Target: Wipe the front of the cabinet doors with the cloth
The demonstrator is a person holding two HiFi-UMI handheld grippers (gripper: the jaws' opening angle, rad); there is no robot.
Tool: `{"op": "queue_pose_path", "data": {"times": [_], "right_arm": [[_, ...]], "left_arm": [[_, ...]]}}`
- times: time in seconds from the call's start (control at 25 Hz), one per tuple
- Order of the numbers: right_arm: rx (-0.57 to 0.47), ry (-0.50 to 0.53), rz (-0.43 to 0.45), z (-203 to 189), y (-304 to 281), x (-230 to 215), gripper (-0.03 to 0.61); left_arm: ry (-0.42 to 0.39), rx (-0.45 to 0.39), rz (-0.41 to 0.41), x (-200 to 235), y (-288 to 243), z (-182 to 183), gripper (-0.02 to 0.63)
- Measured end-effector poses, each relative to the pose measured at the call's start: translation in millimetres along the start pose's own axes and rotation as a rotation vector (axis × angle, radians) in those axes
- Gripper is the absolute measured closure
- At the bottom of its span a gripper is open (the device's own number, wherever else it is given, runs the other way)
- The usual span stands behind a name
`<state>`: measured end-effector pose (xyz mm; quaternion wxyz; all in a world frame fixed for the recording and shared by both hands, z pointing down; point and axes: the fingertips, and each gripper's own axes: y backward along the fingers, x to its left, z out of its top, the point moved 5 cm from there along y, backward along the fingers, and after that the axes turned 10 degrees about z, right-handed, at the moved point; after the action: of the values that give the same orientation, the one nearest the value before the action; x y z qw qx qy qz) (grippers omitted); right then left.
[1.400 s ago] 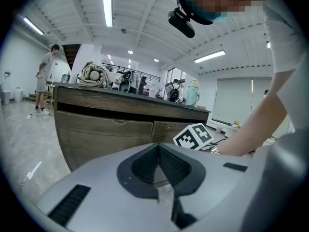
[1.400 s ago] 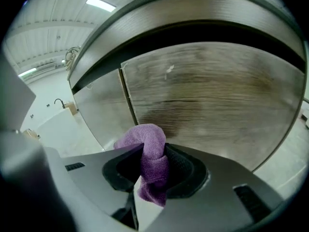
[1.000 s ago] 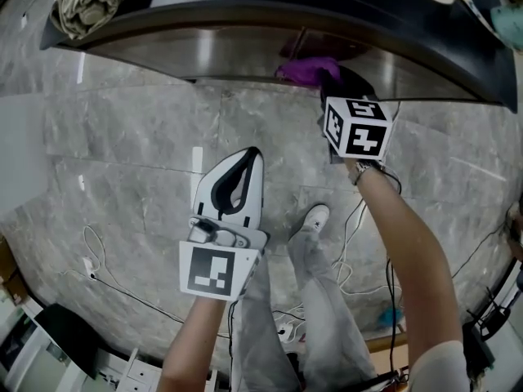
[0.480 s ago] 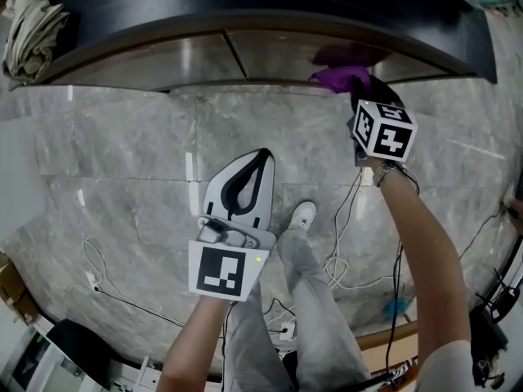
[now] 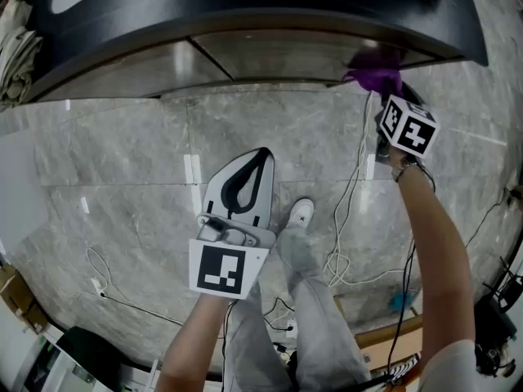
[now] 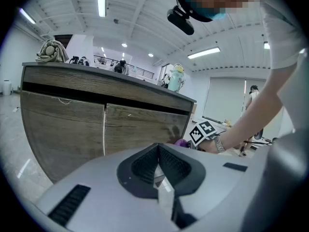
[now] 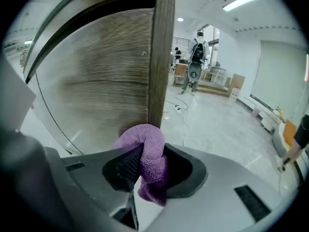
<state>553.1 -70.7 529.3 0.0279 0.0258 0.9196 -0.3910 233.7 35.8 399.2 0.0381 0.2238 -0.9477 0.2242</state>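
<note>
Left gripper (image 5: 260, 157): low in the head view, about 6 o'clock, over the grey marble floor (image 5: 122, 153) and well short of the cabinet. Jaws pressed together at the tips, nothing between them; confirmed in the left gripper view (image 6: 158, 151). A white shoe (image 5: 301, 213) sits just at its 3 o'clock.

Right gripper (image 7: 147, 164): arm stretched toward 1 o'clock in the head view. Jaws pinch a bunched purple cloth (image 7: 150, 149). A wad bulges past the fingertips and a tail hangs below.

The cloth (image 5: 376, 76) meets the wood-grain cabinet door (image 7: 96, 81) low down, by its vertical right edge (image 7: 161, 57).

The dark countertop (image 5: 270, 6) overhangs at 12 o'clock.
</note>
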Motion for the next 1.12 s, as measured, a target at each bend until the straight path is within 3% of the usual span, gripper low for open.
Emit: {"op": "queue_pose_path", "data": {"times": [0.28,0.56,0.76,0.92,1.12], "right_arm": [[0.032,-0.055,-0.058,-23,13,6,0.460],[0.065,-0.039,0.076,-37,7,114,0.460],[0.048,-0.112,0.158,-44,0,193,0.460],[0.051,-0.155,0.229,-54,-20,238,0.460],[0.100,-0.111,0.299,-70,-69,270,0.460]], "left_arm": [[-0.008,0.009,-0.022,15,6,-2,0.607],[0.024,-0.010,-0.039,59,27,4,0.607],[0.059,0.036,-0.100,91,50,-3,0.607],[0.043,0.049,-0.022,122,51,-26,0.607],[0.074,0.057,0.023,134,37,-50,0.607]]}}
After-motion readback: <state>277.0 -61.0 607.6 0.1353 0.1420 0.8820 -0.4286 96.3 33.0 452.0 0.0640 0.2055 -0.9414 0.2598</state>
